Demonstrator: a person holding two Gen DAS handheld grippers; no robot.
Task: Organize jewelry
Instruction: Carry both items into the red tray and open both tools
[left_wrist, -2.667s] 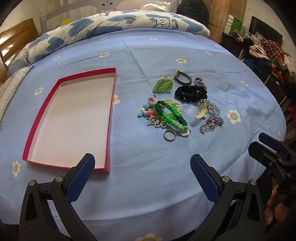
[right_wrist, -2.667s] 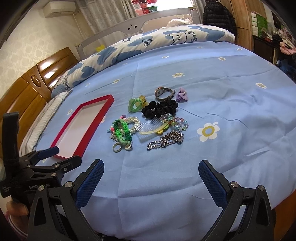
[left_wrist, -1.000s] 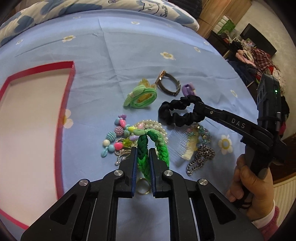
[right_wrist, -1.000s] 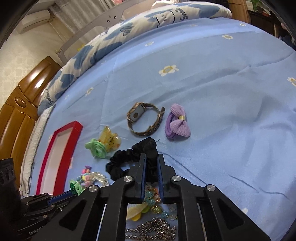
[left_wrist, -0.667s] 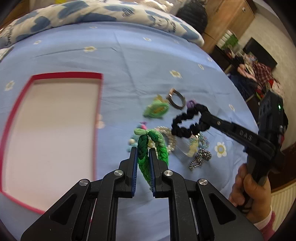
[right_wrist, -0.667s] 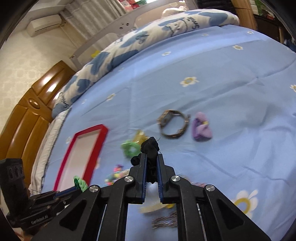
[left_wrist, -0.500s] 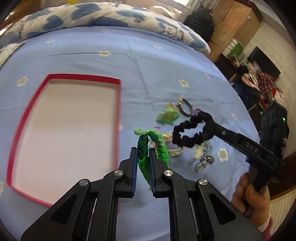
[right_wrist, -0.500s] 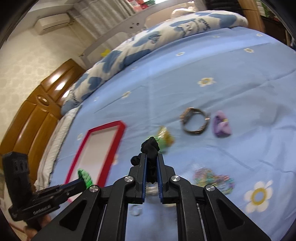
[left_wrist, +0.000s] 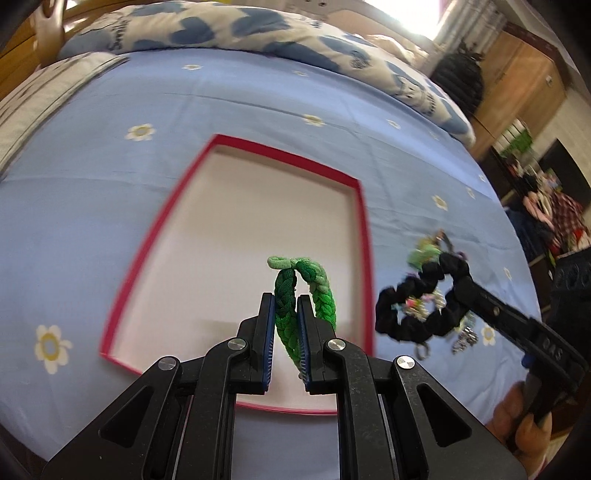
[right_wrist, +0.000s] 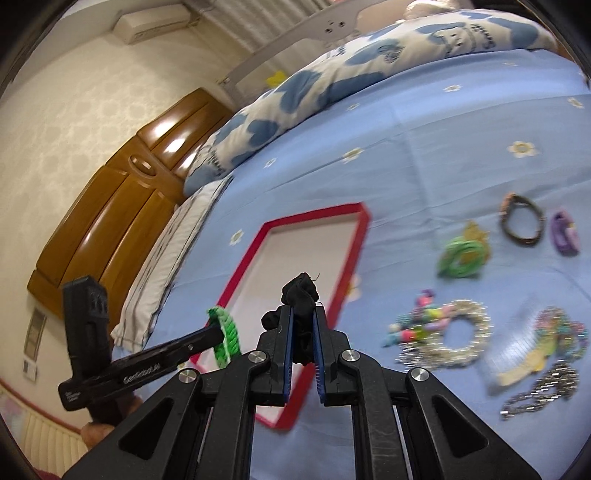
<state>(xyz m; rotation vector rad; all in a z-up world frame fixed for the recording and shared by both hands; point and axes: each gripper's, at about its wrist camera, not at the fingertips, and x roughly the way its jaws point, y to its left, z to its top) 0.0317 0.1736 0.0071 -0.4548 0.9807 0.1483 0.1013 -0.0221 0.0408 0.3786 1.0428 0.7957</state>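
My left gripper (left_wrist: 285, 300) is shut on a green braided band (left_wrist: 317, 284) and holds it in the air over the near right part of the red-rimmed tray (left_wrist: 364, 236). The tray's white floor is bare. My right gripper (right_wrist: 303, 314) is shut on a black scrunchie (right_wrist: 301, 286), lifted above the bed near the tray's (right_wrist: 314, 216) right rim. In the left wrist view the scrunchie (left_wrist: 413, 321) hangs off the right gripper's fingers (left_wrist: 480, 295), just right of the tray. The left gripper with the green band (right_wrist: 225, 338) shows at lower left in the right wrist view.
On the blue flowered sheet lie a green hair tie (right_wrist: 463, 254), a watch (right_wrist: 521, 219), a purple bow (right_wrist: 563, 232), a beaded and pearl bracelet pile (right_wrist: 443, 332), a comb (right_wrist: 517, 365) and a metal chain (right_wrist: 543, 395). Pillows and a wooden headboard (right_wrist: 110, 206) are behind.
Both grippers lifted their bands off the jewelry pile and carried them left toward the tray. The green band now hangs over the tray; the scrunchie has followed to its right rim.
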